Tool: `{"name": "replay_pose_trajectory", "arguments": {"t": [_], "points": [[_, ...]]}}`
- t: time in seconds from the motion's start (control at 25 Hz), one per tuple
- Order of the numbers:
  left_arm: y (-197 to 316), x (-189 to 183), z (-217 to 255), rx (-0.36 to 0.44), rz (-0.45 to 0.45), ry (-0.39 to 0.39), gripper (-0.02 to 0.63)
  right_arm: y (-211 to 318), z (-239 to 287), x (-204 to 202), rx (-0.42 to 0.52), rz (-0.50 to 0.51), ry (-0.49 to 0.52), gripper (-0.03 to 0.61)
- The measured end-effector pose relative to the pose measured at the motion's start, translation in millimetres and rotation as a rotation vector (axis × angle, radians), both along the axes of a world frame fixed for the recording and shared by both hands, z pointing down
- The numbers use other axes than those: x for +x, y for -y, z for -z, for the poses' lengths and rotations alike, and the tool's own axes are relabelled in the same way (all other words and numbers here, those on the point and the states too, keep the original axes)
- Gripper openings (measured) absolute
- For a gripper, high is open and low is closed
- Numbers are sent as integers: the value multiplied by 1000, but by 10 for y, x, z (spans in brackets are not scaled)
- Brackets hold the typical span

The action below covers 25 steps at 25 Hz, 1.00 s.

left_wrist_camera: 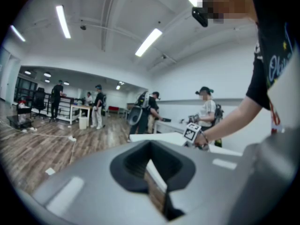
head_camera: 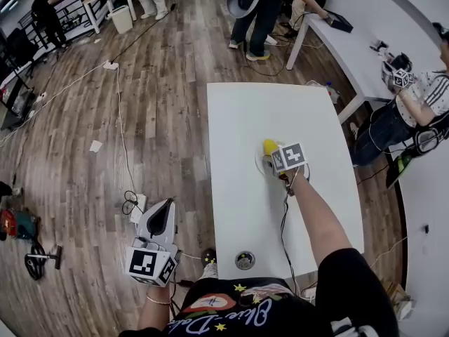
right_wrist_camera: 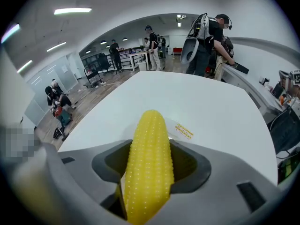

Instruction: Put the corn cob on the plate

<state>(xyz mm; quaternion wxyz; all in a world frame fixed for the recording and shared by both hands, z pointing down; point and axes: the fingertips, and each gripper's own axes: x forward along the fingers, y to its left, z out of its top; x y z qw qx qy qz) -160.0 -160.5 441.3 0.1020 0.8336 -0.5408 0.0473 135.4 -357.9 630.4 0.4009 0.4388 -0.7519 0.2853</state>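
Note:
The yellow corn cob (right_wrist_camera: 151, 139) is clamped between the jaws of my right gripper (right_wrist_camera: 149, 172), its tip pointing forward. In the head view the corn cob (head_camera: 269, 147) hangs just above a white plate (head_camera: 260, 162) near the middle of the white table (head_camera: 238, 209), with the right gripper (head_camera: 275, 159) over the plate's near side. Under the cob, the plate (right_wrist_camera: 185, 134) shows a small yellow label. My left gripper (head_camera: 161, 215) is held low at the left, off the table and over the wooden floor; its jaws look shut and hold nothing (left_wrist_camera: 152, 172).
A round grommet (head_camera: 244, 260) sits in the table near its front edge. Cables (head_camera: 119, 132) trail across the floor at left. People stand past the table's far end (head_camera: 252, 12). A second white table (head_camera: 379, 41) and a seated person (head_camera: 414, 104) are at right.

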Motion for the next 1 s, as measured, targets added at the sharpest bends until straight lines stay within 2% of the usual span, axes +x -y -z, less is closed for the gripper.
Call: {"name": "replay_pose_trajectory", "arguments": {"t": [0.08, 0.24, 0.32, 0.4, 0.56, 0.72, 0.76, 0.8, 0.84, 0.92, 1.0], "points": [[-13, 3, 33, 6, 1, 4, -14, 6, 60, 15, 30, -2, 5, 247], [-49, 21, 104, 22, -1, 13, -14, 47, 370, 9, 168, -4, 35, 247], [-86, 44, 133, 33, -13, 15, -14, -16, 553, -31, 223, 0, 83, 247], [-116, 80, 175, 52, -30, 16, -14, -127, 769, -58, 276, -25, 171, 247], [-183, 242, 308, 95, -73, 11, -14, -512, 1351, 17, 437, -79, 338, 246], [-283, 492, 371, 122, -142, 1, -14, -1152, 1779, 142, 574, -84, 345, 244], [-309, 564, 369, 124, -162, 1, -14, -1317, 1851, 179, 605, -94, 341, 210], [-330, 634, 362, 124, -180, -1, -14, -1473, 1913, 205, 639, -95, 327, 118], [-349, 694, 357, 123, -195, -5, -14, -1622, 1966, 208, 672, -86, 304, 53], [-370, 773, 390, 142, -211, -18, -14, -1881, 2058, 150, 715, -58, 282, 25], [-382, 829, 481, 180, -220, -29, -14, -2080, 2127, 81, 719, -71, 328, 25]]}}
